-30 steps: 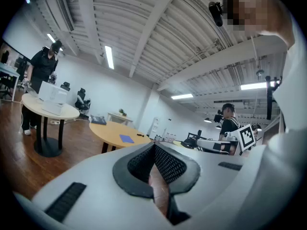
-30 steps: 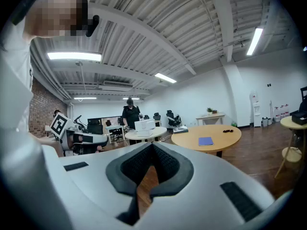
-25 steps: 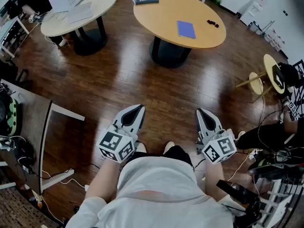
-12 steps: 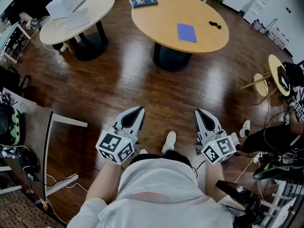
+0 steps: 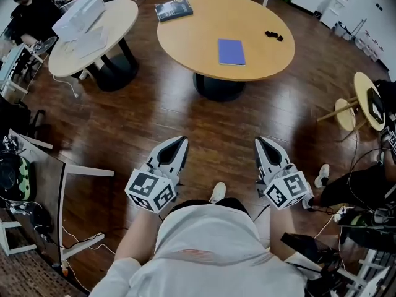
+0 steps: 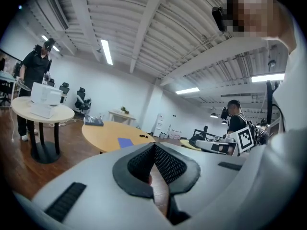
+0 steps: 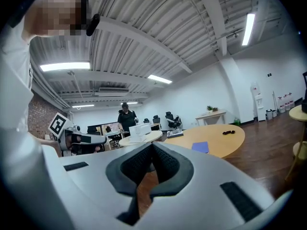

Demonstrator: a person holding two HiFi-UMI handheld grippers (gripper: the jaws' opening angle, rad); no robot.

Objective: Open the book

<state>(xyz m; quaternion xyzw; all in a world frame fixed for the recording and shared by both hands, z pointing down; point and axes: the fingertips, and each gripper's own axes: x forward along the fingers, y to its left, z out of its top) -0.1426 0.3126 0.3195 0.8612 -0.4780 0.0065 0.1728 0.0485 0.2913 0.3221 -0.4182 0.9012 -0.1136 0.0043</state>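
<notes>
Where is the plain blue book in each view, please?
Head view: blue book upper centre, on the round table.
Left gripper view: book left of centre, beside the fingers.
Right gripper view: book right of centre, right of the fingers.
Shared landmark: small black object on the same table.

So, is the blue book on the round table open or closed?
Closed. The blue book lies flat on the round table, showing only its plain cover and no pages.
</notes>
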